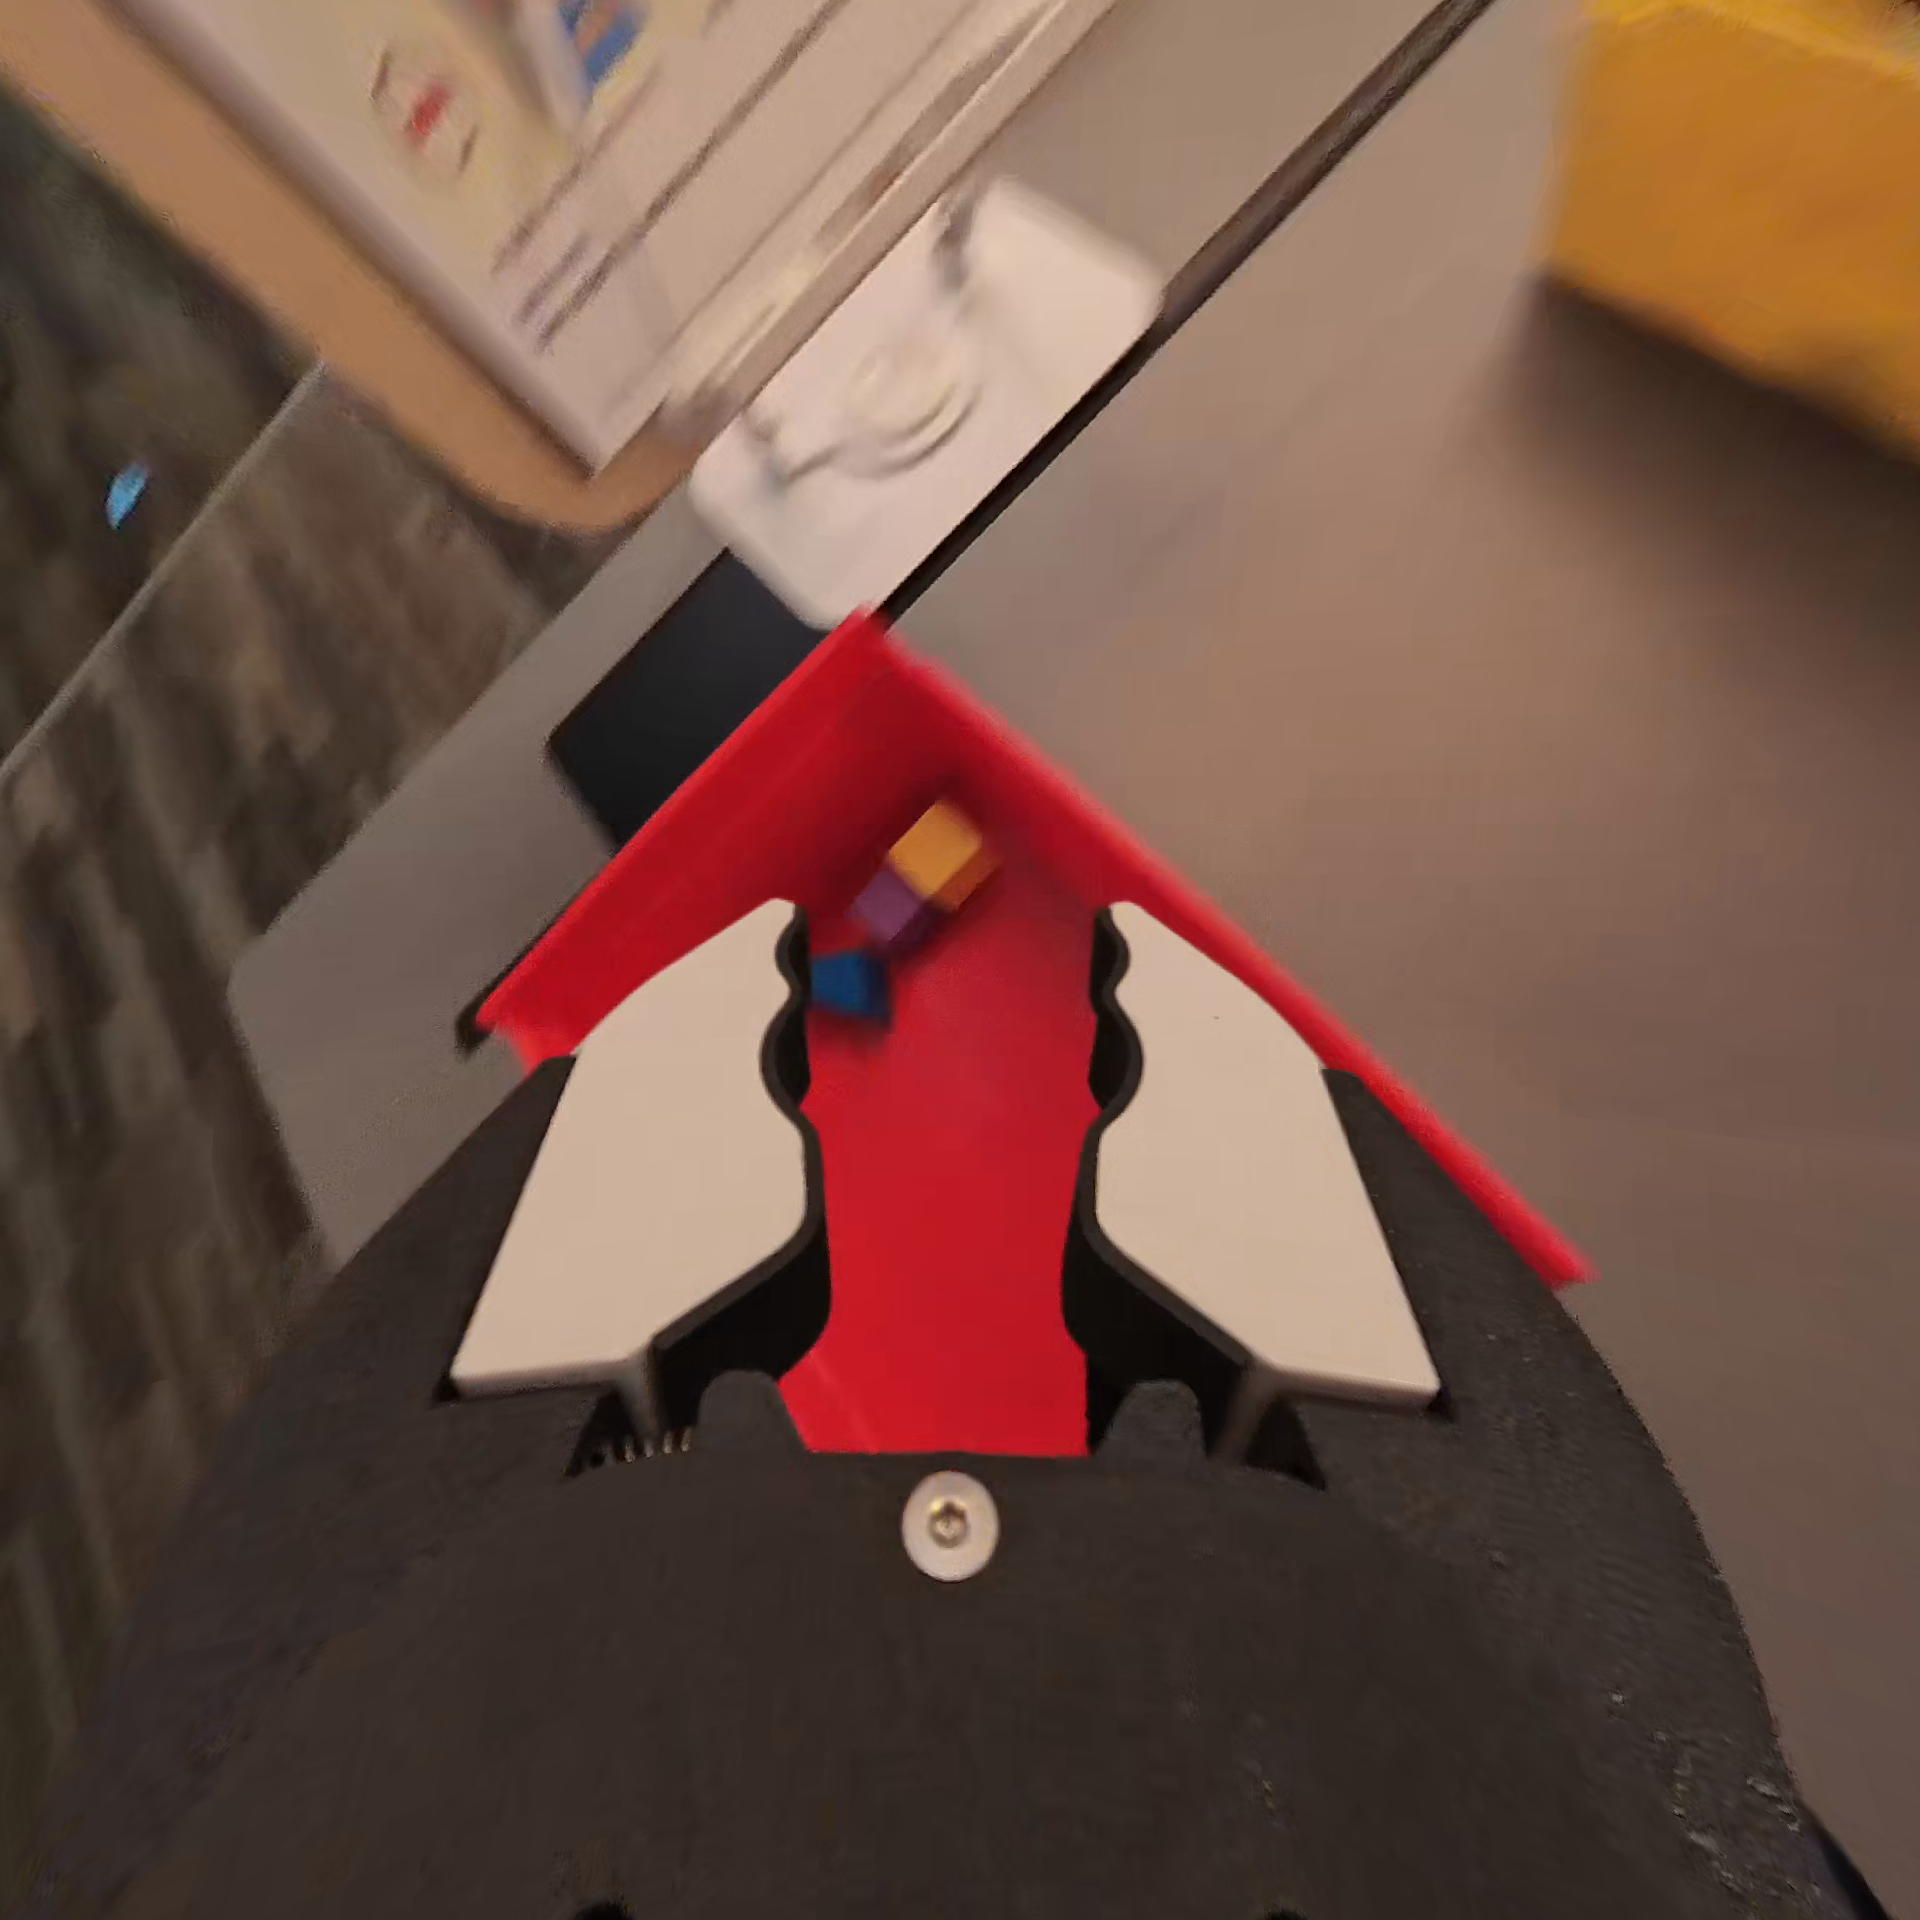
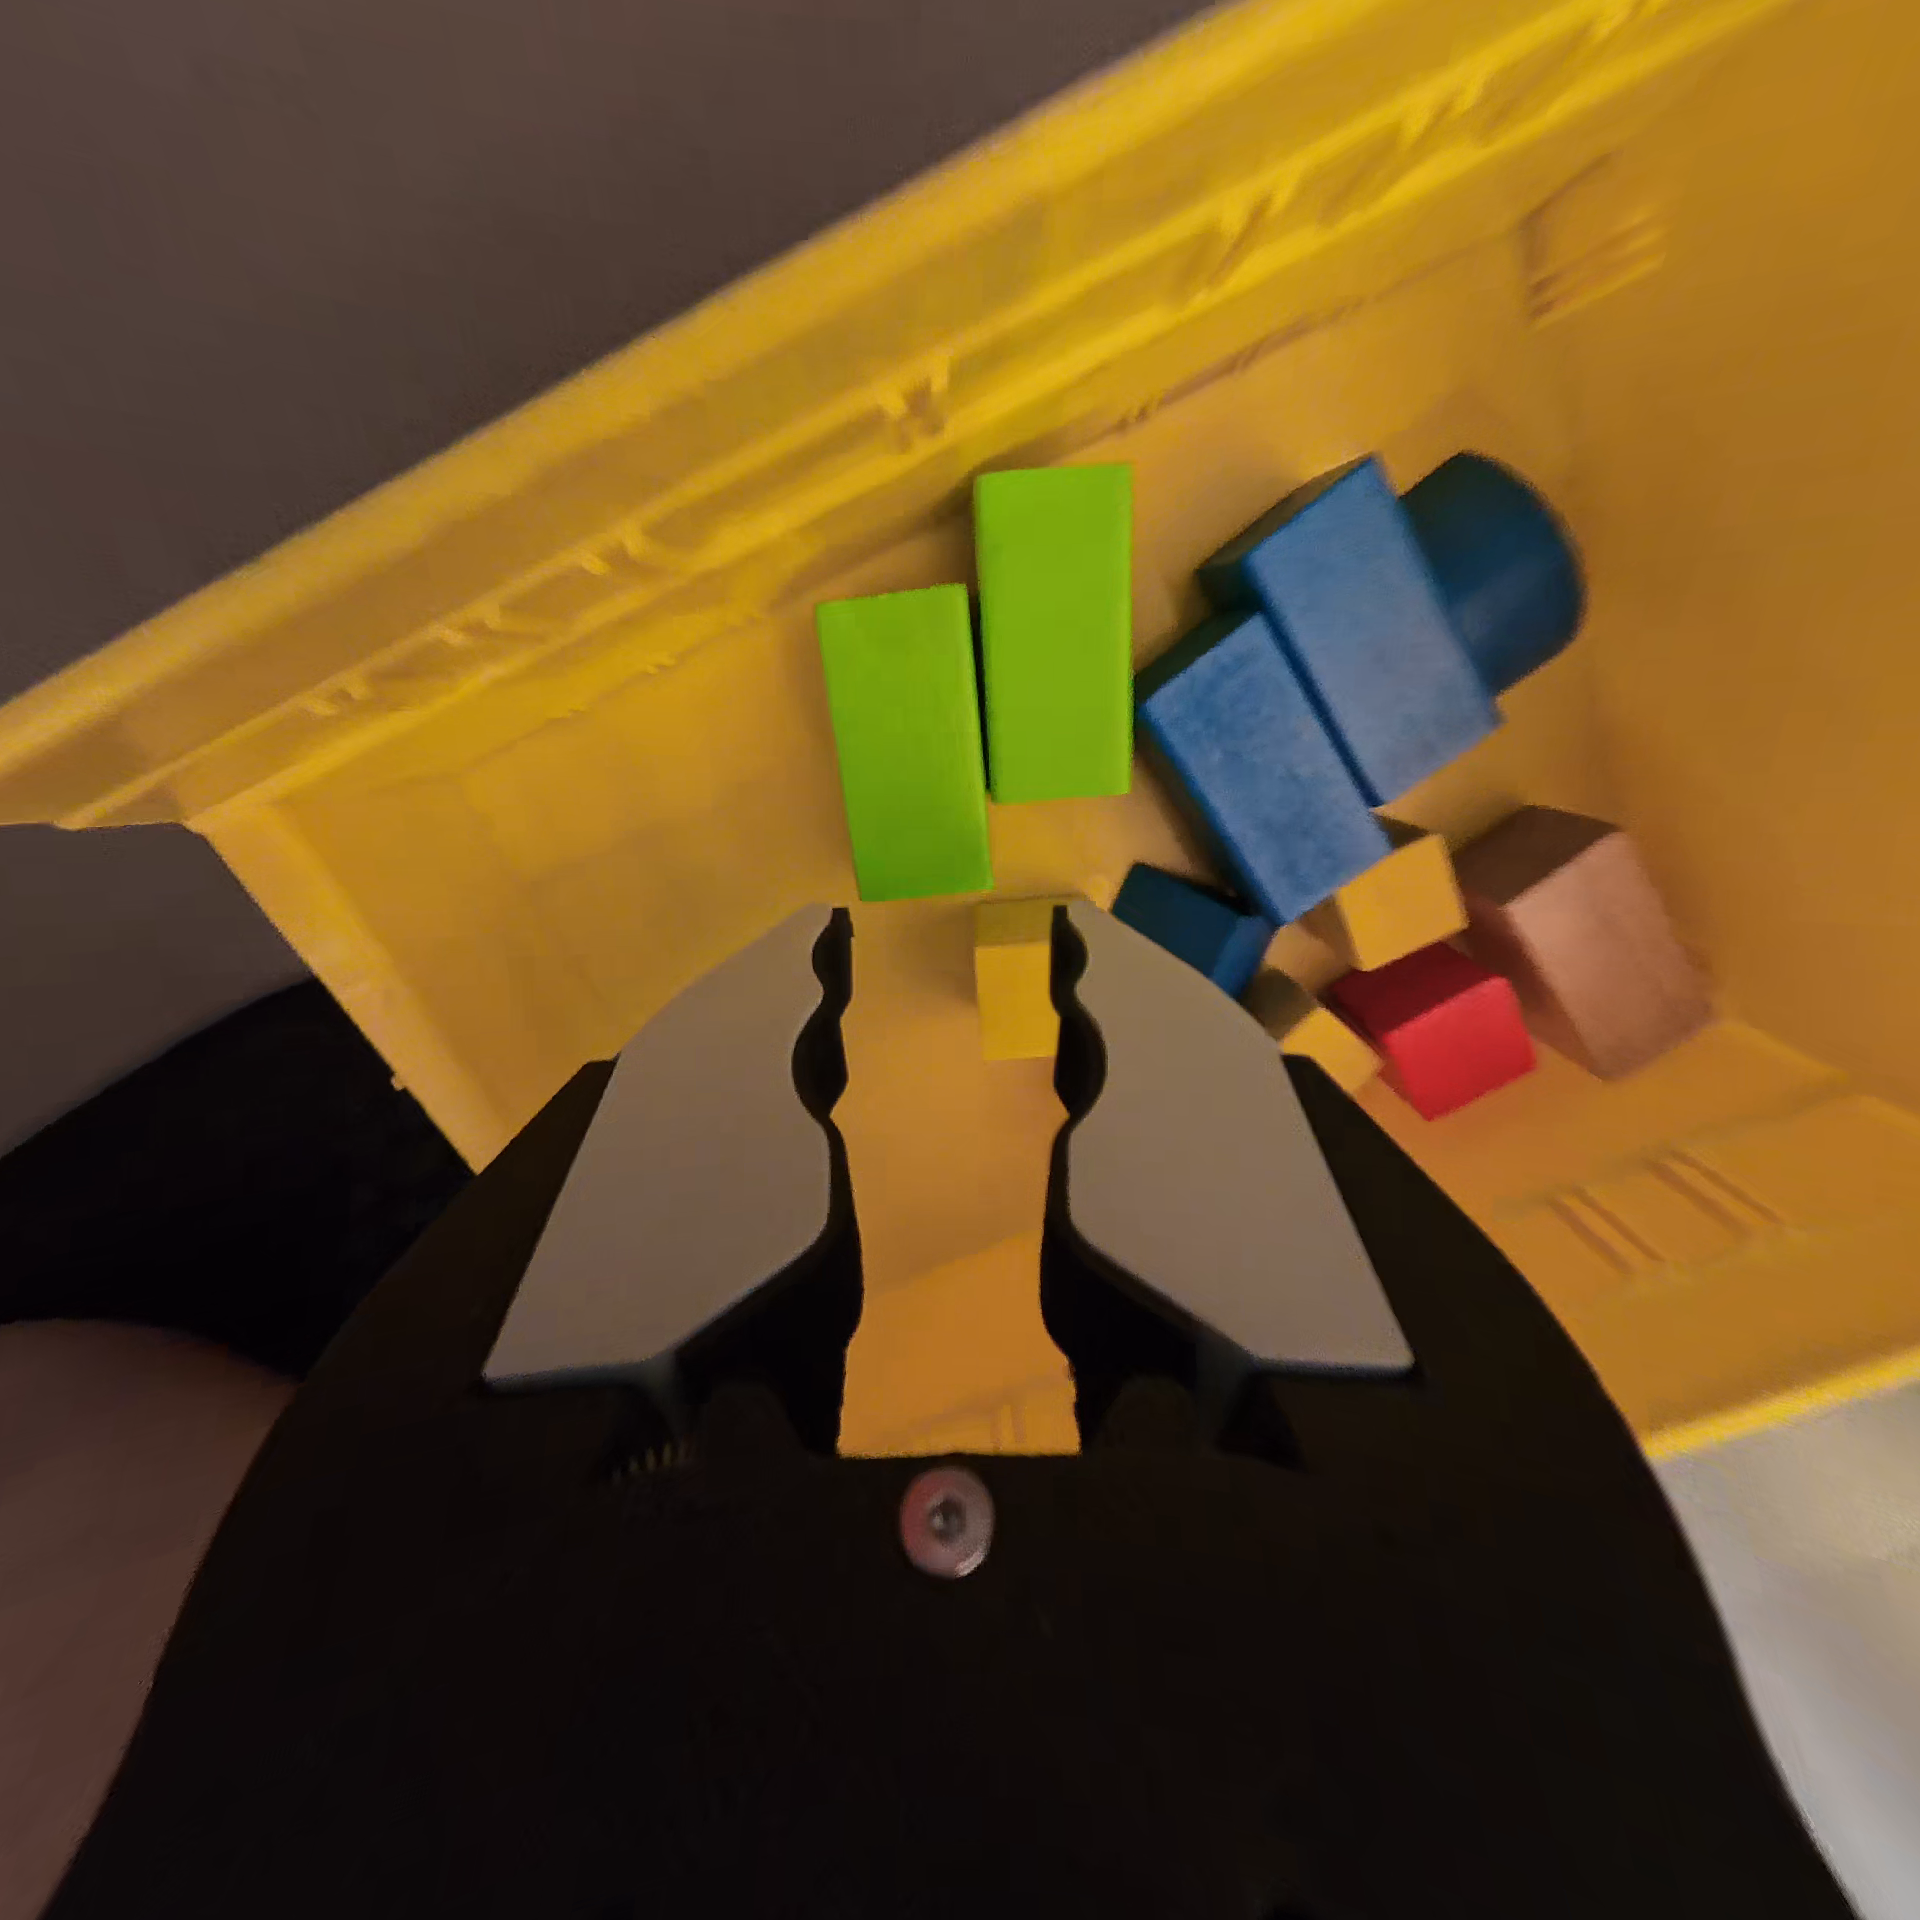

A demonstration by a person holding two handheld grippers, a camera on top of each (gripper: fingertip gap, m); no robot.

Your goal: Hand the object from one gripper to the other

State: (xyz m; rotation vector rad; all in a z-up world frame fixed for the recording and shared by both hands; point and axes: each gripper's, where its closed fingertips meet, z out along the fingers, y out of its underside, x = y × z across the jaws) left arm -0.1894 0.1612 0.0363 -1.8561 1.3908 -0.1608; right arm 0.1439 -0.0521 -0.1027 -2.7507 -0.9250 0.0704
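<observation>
My right tongs (image 2: 951, 925) are hanging open over the small yellow wooden block (image 2: 1013, 987), its long axis running along my right-hand finger; left tongs (image 1: 945, 920) are gaping empty.

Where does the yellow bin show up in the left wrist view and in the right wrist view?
Left wrist view: yellow bin is a blurred block in the upper right corner, on the grey table.
Right wrist view: it fills most of the picture, holding coloured blocks, just ahead of the open right tongs.
Shared landmark: the grey table, top left in the right wrist view.
</observation>
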